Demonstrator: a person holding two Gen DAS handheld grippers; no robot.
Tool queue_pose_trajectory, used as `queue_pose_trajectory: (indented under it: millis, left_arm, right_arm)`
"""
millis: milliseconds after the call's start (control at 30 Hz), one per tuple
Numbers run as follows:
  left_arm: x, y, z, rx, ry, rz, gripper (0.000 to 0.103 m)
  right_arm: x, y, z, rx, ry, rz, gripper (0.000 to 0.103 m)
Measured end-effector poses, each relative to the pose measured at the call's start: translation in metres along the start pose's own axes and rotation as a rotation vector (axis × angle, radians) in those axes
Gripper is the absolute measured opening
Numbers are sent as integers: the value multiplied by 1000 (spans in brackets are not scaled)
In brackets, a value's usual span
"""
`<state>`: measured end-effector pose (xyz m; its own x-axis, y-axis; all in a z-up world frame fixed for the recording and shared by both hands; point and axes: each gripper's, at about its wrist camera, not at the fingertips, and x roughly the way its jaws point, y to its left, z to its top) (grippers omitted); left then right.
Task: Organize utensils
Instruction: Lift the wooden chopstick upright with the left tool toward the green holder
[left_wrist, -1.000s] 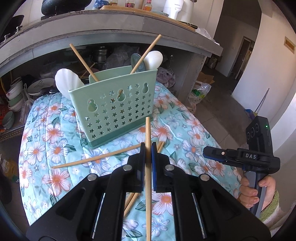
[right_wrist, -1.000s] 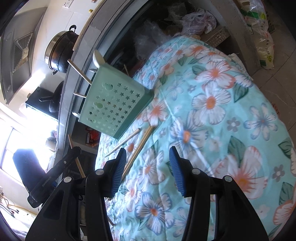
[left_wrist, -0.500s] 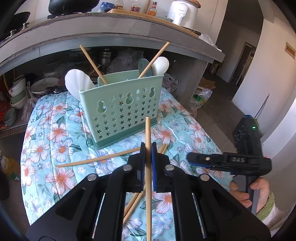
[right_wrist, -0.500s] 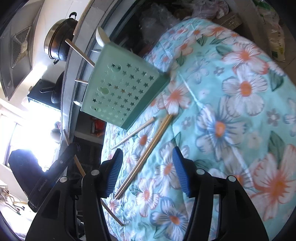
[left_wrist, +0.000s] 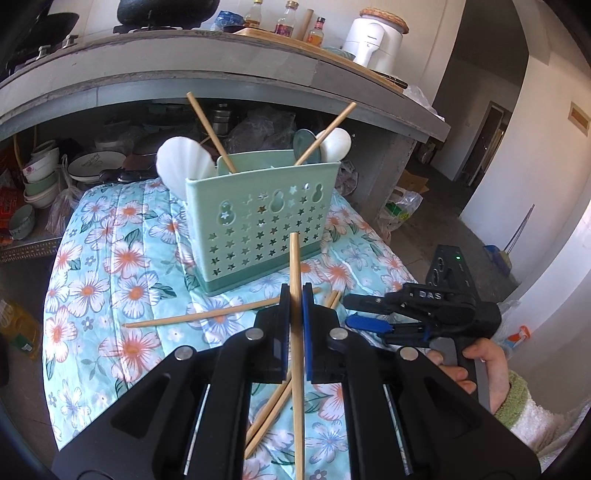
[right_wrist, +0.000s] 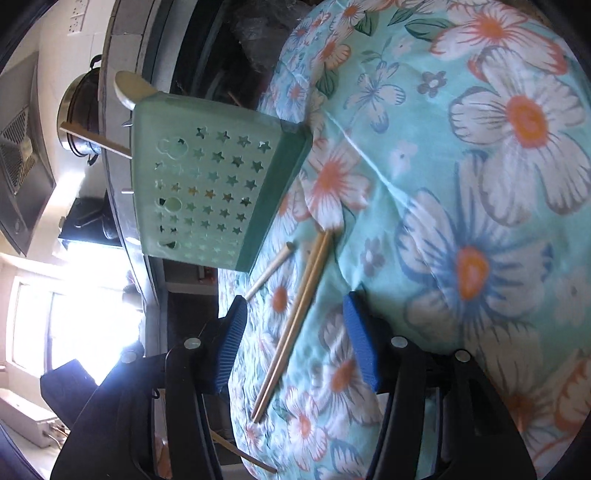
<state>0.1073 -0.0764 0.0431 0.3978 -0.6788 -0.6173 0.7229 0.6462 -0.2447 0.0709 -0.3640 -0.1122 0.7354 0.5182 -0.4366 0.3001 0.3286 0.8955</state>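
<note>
Chopstick (left_wrist: 294, 266) clamped upright in left hand-held gripper (left_wrist: 294, 306); chopstick pair (right_wrist: 295, 317) between closing, not-touching jaws of right hand-held gripper (right_wrist: 295, 347).

Utensil holder (left_wrist: 264, 218) – mint green, darker green base, star and gourd cut-outs. Cloth (left_wrist: 110, 258) – light teal, printed with white-and-orange flowers, blue flowers, green leaves. Chopsticks (right_wrist: 295, 314) – pale tan wood. Spoons in holder (left_wrist: 183, 166) – white, one teal. Left gripper (left_wrist: 294, 325) and right gripper (right_wrist: 295, 350) – black bodies, blue pads. Sleeve (left_wrist: 517, 410) at near right – green cuff, white fleece.
</note>
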Motion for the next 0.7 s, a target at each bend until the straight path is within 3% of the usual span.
queue_pose_trajectory:
  millis: [133,300,433,567,700]
  left_arm:
    - [-2,9,0,-19,-7,-4,5]
    - [-4,15,-1,-27,-11,-3,5]
    - [-7,17,-1,-30,-15,-3,5]
    - [-10,15,-1,-29,-19,1,5]
    - [-13,13,-1,-25,-25,3,5]
  right_arm:
    - [2,-3,1,20,-20,-21,35]
    - [0,-16,1,48,-32,-21,9]
    - [-3,-20,2,72,-31,13,9]
    - [-4,-22,6,93,-23,41,19]
    - [1,-19,11,92,-23,35,21]
